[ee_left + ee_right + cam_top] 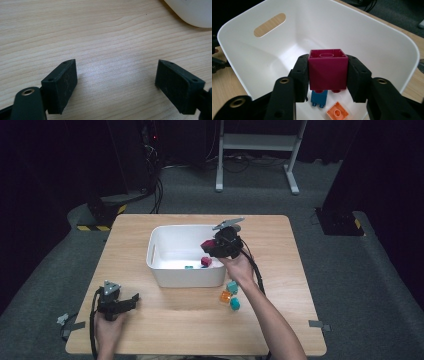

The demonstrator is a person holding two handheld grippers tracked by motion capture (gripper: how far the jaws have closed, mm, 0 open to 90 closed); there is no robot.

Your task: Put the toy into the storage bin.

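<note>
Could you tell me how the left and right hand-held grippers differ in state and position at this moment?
The right hand-held gripper is shut on a magenta block; the left hand-held gripper stands open with nothing between its jaws. The right one is held over the white bin; the left sits low over bare table, apart from the bin. Both have black jaws.

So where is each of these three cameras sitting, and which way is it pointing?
High view: above the person's side, facing forward and down on the table; both forearms enter from below.
Left gripper view: rides the left gripper, facing bare wood; its open jaws show.
Right gripper view: rides the right gripper, looking into the white bin; its jaws clamp a magenta block.
Shared: the bin and the held block appear from above too.
</note>
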